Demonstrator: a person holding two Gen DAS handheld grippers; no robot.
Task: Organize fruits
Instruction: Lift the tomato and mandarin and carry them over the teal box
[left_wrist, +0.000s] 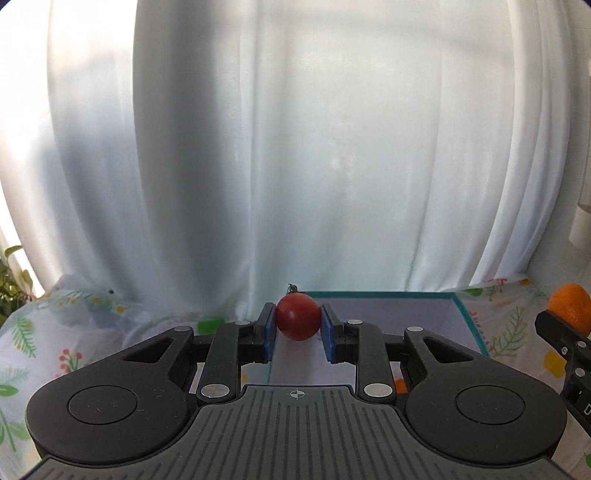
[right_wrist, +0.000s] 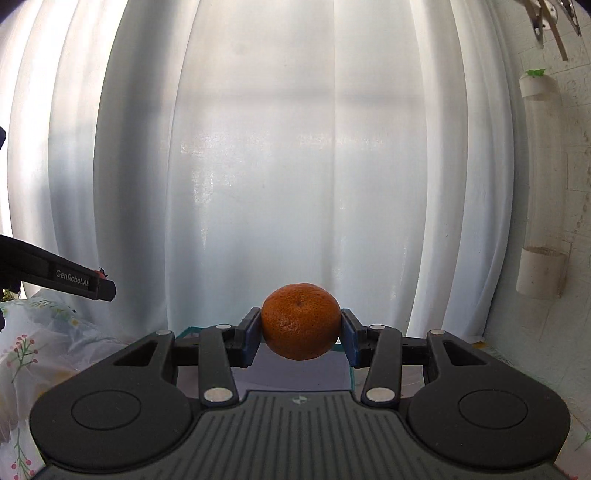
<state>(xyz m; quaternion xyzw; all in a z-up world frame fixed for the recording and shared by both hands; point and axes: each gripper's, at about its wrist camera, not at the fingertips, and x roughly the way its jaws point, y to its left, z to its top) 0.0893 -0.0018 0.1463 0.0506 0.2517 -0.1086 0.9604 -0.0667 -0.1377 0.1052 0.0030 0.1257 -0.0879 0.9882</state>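
Observation:
My left gripper is shut on a small red tomato with a dark stem, held in the air over a teal-edged box with a pale inside. My right gripper is shut on an orange mandarin, its blue pads pressing both sides, also above the box. In the left wrist view the mandarin and the right gripper's finger show at the right edge. The right wrist view catches the left gripper's finger at the left, with a sliver of tomato.
A floral tablecloth covers the table around the box. White curtains hang behind. A small orange piece lies by the box. A green plant is far left. A white tube is fixed to the right wall.

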